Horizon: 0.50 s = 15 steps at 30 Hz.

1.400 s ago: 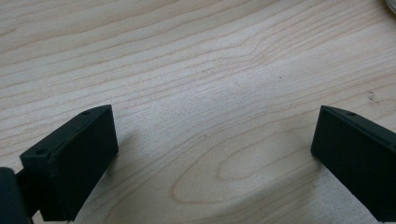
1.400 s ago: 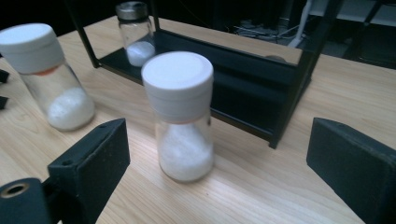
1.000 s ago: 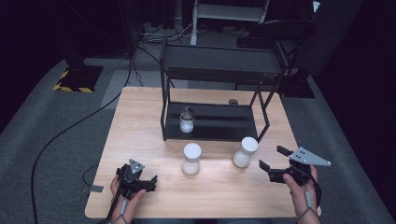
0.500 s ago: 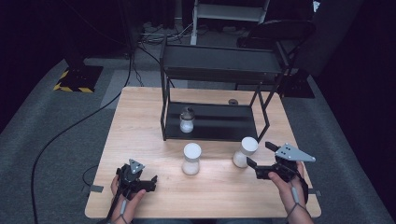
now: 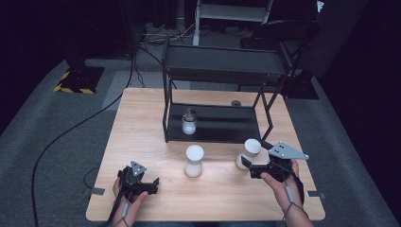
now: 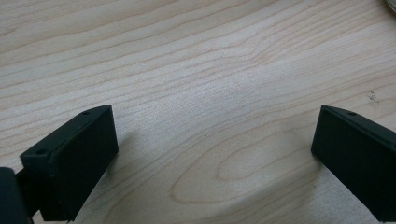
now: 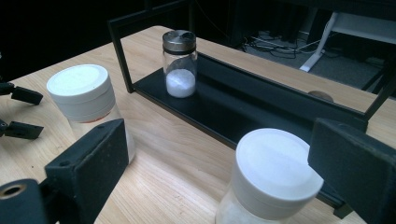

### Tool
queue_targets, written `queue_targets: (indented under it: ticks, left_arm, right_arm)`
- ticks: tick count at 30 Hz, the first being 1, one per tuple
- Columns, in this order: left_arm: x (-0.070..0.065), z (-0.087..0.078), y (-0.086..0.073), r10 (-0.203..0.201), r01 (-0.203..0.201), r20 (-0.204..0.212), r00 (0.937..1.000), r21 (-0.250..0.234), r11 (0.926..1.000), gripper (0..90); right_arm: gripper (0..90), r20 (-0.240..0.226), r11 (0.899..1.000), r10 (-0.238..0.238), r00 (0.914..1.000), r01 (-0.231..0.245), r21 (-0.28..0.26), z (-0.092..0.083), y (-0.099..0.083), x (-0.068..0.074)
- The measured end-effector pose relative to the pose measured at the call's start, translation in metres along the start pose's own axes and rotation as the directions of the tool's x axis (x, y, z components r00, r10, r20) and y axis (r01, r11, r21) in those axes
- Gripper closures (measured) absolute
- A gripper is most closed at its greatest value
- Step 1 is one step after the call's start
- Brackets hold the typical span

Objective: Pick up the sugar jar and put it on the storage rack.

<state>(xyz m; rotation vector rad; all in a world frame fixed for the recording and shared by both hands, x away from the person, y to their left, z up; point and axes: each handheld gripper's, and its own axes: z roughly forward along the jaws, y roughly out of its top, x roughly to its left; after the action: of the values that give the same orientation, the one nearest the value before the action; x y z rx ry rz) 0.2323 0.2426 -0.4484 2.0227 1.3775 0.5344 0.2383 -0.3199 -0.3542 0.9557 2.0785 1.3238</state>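
Observation:
Two white-lidded jars stand on the wooden table (image 5: 142, 118): one in the middle (image 5: 194, 161) and one to the right (image 5: 249, 152). A small glass shaker (image 5: 189, 121) with a metal cap and white powder stands on the lower shelf of a black rack (image 5: 227, 125). My right gripper (image 5: 249, 166) is open just in front of the right jar. In the right gripper view that jar (image 7: 275, 172) sits low between the wide jaws of the right gripper (image 7: 219, 135), untouched by the left pad. My left gripper (image 5: 150, 183) rests open at the front left over bare wood (image 6: 210, 56).
The rack's upper shelf (image 5: 222, 64) overhangs the shaker. A small dark disc (image 5: 235, 103) lies on the table behind the rack. Cables run over the grey floor at the left. The middle jar (image 7: 84, 93) stands left of my right gripper's left jaw.
My right gripper has moved left toward the right jar, and its jaws now reach the jar's front. The left gripper and the jars have not moved.

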Motion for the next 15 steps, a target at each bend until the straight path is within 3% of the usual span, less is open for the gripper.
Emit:
queue_targets:
  ticks: [15]
  left_arm:
    - [-0.001, 0.0, 0.001, -0.003, 0.003, -0.004, 1.0, 0.002, 1.0, 0.3]
  right_arm:
    - [6.1, 0.043, 1.0, 0.007, 0.9991, -0.007, 0.014, 0.019, 0.016, 0.023]
